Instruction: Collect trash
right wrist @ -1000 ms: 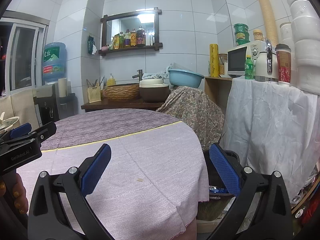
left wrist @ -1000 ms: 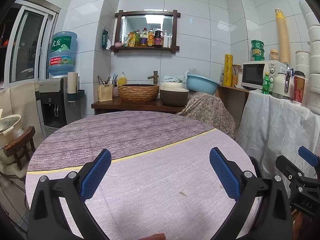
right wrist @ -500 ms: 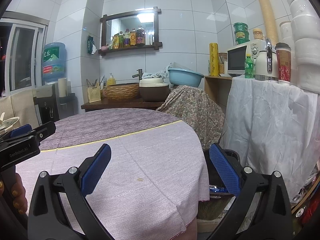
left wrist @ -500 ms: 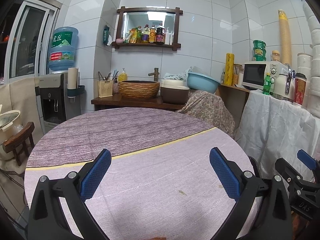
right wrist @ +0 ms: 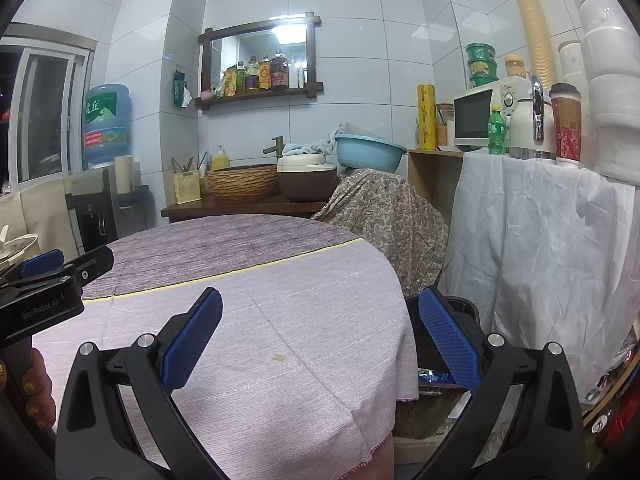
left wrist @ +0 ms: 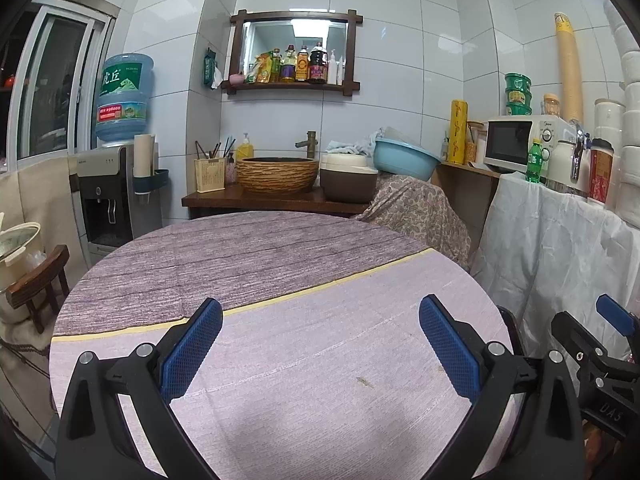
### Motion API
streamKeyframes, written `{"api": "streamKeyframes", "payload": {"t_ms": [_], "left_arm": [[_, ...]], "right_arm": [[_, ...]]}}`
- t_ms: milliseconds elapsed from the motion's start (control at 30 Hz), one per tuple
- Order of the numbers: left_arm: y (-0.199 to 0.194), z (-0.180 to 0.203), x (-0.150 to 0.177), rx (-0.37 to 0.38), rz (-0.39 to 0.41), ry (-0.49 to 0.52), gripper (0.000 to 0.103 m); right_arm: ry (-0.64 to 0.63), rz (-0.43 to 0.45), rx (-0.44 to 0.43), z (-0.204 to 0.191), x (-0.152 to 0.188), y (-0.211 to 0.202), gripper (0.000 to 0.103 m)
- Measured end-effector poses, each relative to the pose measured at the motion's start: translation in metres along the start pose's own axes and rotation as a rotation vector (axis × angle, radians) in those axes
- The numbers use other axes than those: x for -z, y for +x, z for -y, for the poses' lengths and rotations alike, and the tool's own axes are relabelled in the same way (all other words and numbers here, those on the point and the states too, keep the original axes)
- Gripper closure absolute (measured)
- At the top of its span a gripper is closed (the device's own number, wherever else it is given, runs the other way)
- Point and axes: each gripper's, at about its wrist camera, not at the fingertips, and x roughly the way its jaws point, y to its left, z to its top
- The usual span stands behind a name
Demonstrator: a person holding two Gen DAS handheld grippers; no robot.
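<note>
Evidently two hand-held grippers — left point(left wrist: 320, 344), right point(right wrist: 320, 336) — gape wide, empty, over one table point(left wrist: 280, 280).

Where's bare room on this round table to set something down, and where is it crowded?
The table shows bare cloth across the dark half beyond the yellow stripe and the pale half near both open grippers, bar a small speck. Crowded: the sink counter behind and the microwave shelf to the right.

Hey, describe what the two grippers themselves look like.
Both the left gripper and right gripper have black plastic frames with silver screws and blue cross-hatched fingers. One side bears white "GenRobot.AI" lettering. The holding hand shows gold glitter nails.
</note>
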Motion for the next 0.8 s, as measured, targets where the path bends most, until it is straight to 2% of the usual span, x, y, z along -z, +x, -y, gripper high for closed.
{"api": "streamKeyframes", "payload": {"t_ms": [800], "left_arm": [[0.0032,0.0086,0.0004,-0.002,-0.016,0.016,0.005]], "right_arm": [[0.000,-0.004,0.000,0.0034,0.0001,0.0010,0.006]]}}
